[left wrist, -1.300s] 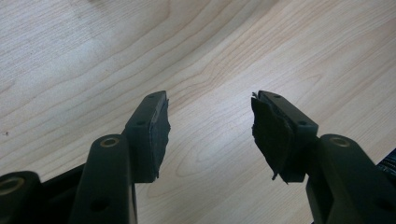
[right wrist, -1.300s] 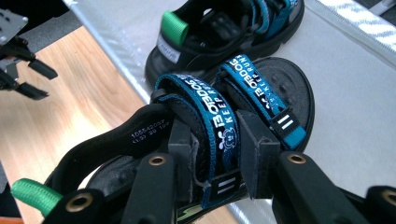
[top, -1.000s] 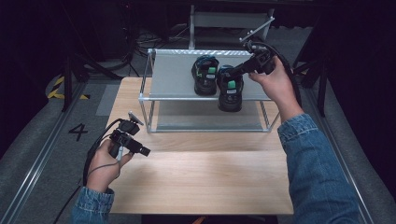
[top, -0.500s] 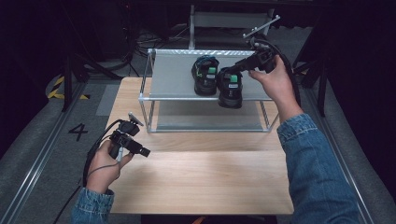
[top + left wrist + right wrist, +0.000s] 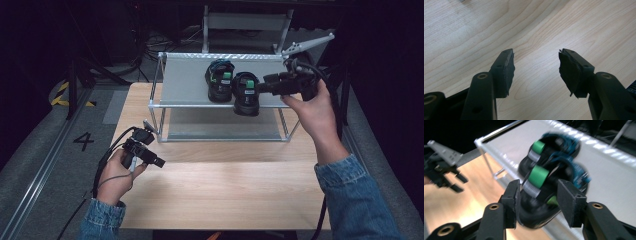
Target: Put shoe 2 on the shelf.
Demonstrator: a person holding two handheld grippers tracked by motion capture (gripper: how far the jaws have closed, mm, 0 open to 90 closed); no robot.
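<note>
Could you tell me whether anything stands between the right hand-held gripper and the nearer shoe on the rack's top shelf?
Nothing visible does. The right hand-held gripper has its open jaws on either side of the nearer shoe, which sits at the front edge of the top shelf.

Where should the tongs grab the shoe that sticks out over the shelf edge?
Probably at the heel of the front shoe, coming from the table side: that end hangs off the shelf, free all round, and fits between the right tongs' open jaws.
</note>
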